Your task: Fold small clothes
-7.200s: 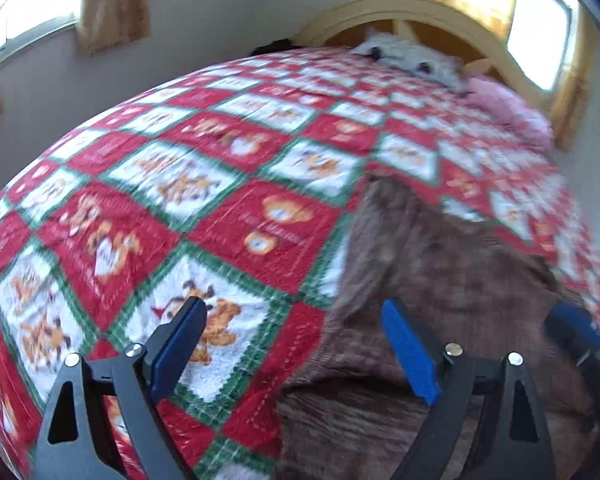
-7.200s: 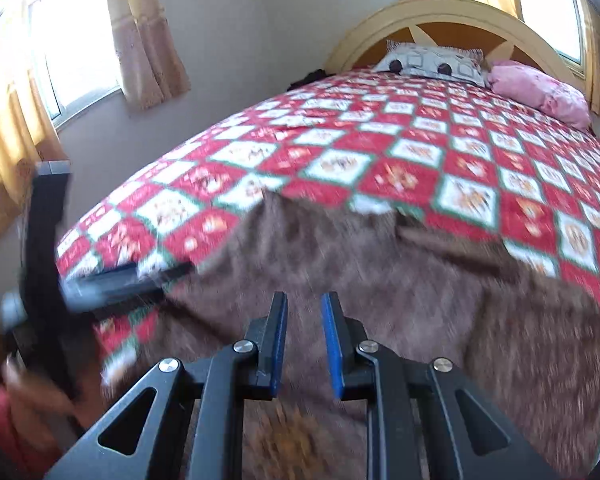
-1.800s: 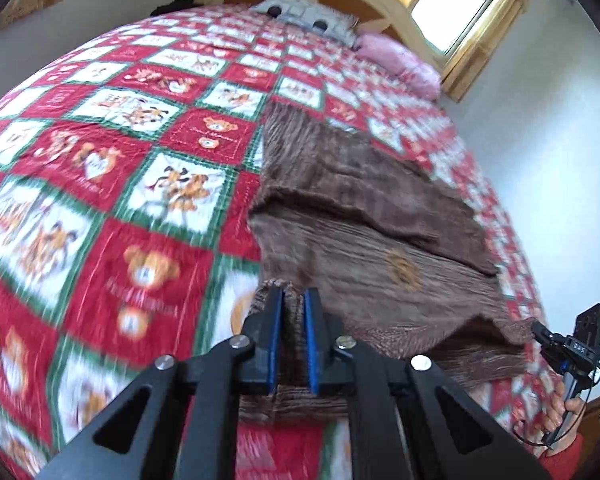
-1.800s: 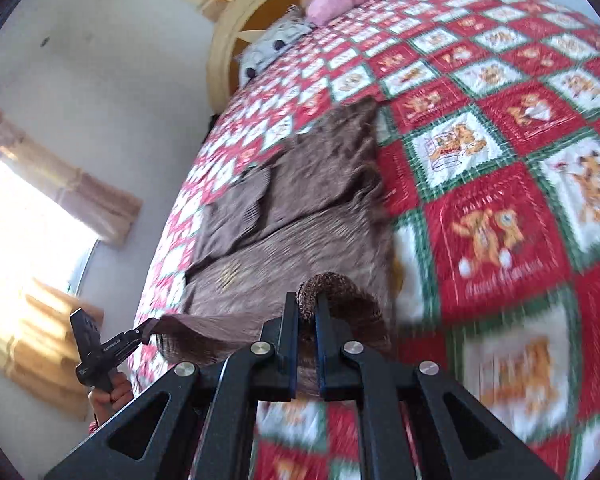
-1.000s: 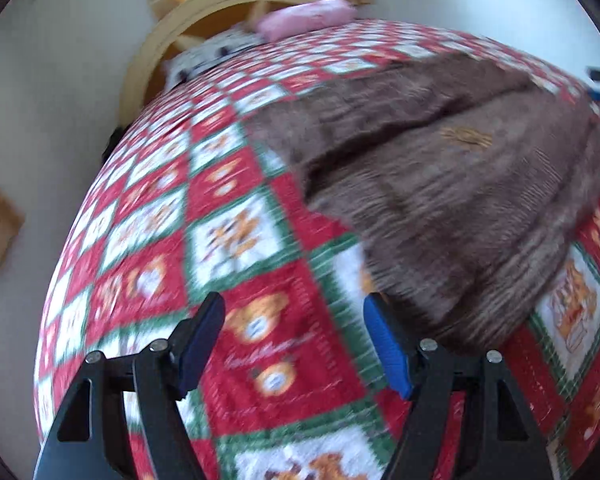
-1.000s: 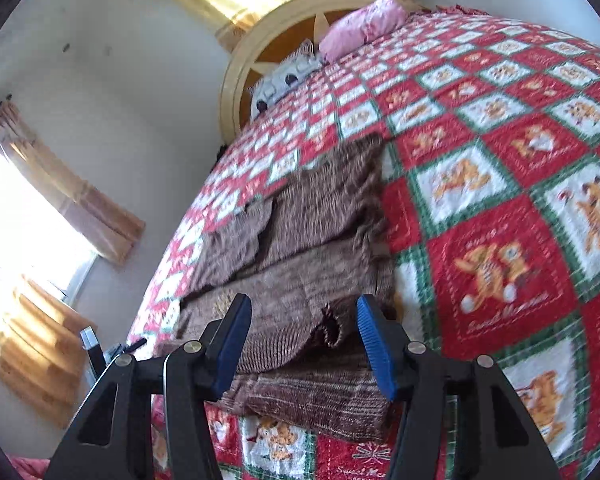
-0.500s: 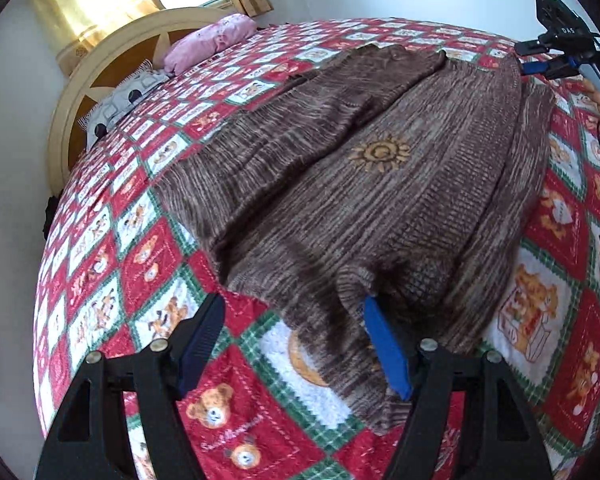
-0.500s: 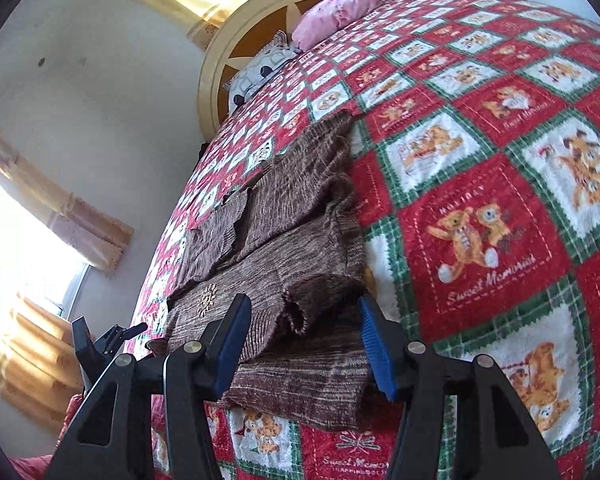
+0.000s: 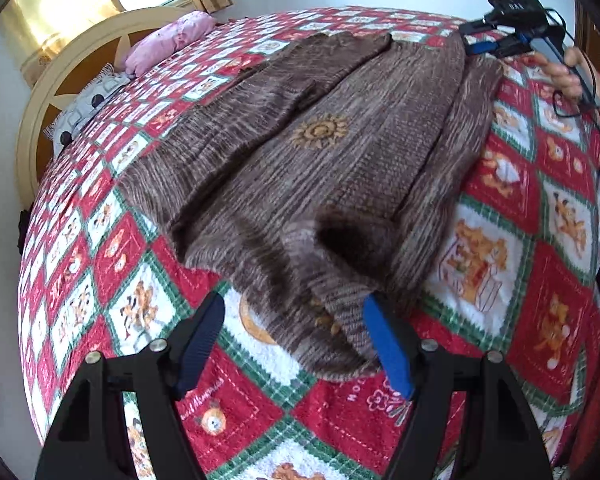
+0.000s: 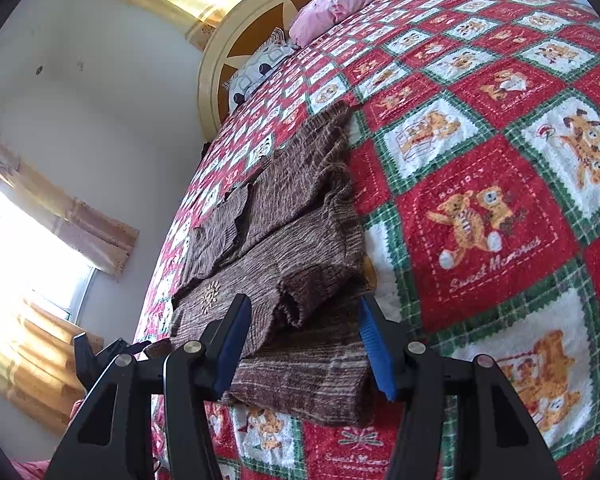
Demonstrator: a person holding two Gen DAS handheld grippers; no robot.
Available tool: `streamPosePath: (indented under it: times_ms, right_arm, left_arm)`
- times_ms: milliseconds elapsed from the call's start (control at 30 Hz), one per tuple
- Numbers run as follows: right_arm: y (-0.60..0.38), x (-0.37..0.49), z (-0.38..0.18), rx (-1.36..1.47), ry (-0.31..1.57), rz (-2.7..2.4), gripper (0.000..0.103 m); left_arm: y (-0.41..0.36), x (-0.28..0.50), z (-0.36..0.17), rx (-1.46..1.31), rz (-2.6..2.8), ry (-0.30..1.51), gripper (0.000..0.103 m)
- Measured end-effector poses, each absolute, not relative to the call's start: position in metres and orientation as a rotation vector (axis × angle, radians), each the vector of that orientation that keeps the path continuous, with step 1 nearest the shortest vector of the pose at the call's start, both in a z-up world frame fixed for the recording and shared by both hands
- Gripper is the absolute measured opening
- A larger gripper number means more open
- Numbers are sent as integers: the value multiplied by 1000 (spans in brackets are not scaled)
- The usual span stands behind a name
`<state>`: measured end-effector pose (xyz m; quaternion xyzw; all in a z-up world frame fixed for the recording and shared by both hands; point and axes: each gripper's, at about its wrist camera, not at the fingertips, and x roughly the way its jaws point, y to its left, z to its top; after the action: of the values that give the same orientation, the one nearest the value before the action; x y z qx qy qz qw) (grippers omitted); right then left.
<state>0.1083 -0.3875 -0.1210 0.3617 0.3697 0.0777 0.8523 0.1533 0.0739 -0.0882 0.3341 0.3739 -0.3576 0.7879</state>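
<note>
A brown knitted sweater [image 9: 340,168] with an orange sun motif [image 9: 320,132] lies folded on the red, green and white bear bedspread [image 9: 496,264]. My left gripper [image 9: 292,312] stands open just above its near corner, where a rolled cuff [image 9: 340,304] lies against the right blue pad. At the top right a hand [image 9: 568,76] holds my right gripper [image 9: 474,36] by the sweater's far edge. In the right wrist view the sweater [image 10: 300,248] stretches away, and my right gripper [image 10: 304,312] is open over its near layers. The left gripper [image 10: 134,347] shows at the lower left.
A pink pillow [image 9: 168,40] and a grey patterned pillow [image 9: 88,100] lie against the cream round headboard [image 9: 32,120]. Curtained windows [image 10: 40,240] stand along the wall beside the bed. The bedspread drops off at the bed's edge [image 9: 28,280] on the left.
Both grippers were shut on the sweater's edge earlier; they have let go and stand open. The left view has rolled and swung onto the sweater. The right gripper has barely moved.
</note>
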Motion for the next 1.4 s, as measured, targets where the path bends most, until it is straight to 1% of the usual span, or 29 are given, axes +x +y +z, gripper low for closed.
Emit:
streamPosePath:
  times_ms: [100,167,200,400,567,667,700,767,833,967,1100,1200,1400]
  right_arm:
    - [-384,103,-116,737,772,178,56]
    - [-383,101,-115,723,772,177,56]
    - [-384,101,-116,724,774,176,56]
    - [-382,102,-120,753,781,183,56]
    - [-374,99,-113,701,778,197,56]
    - [-370,103,-115,691,791,202,56]
    - [-369,105,-117,693,797,204,56]
    - [-366,107,-117,690,804,201,56]
    - [-362,107,-116,688,801,209,56]
    - [-361,106,-111,677,795,205,56]
    - [-364,100,-107,672,777,198,56]
    - [-367,97,-109,666,781,185,56]
    - [-367,101,-116,665,788,179,56]
  left_arm:
    - [79,150,-75,698,-808,779,75]
    - [81,149,-69,672,-823,771,81]
    - [80,150,-70,677,-819,770,81]
    - [75,155,-98,807,-778,814,81]
    - [90,157,-95,740,-750,828,81]
    - [84,160,-101,747,-718,800,82]
    - [78,162,-105,767,-695,787,84]
    - [70,168,-106,771,-664,747,94]
    - [61,179,-102,767,-613,712,94]
    - [49,222,-96,682,-446,733,93]
    - [64,241,-85,484,-445,761,93]
    - [79,240,-82,372,-475,793,93]
    - [85,212,-80,360,-514,740,93]
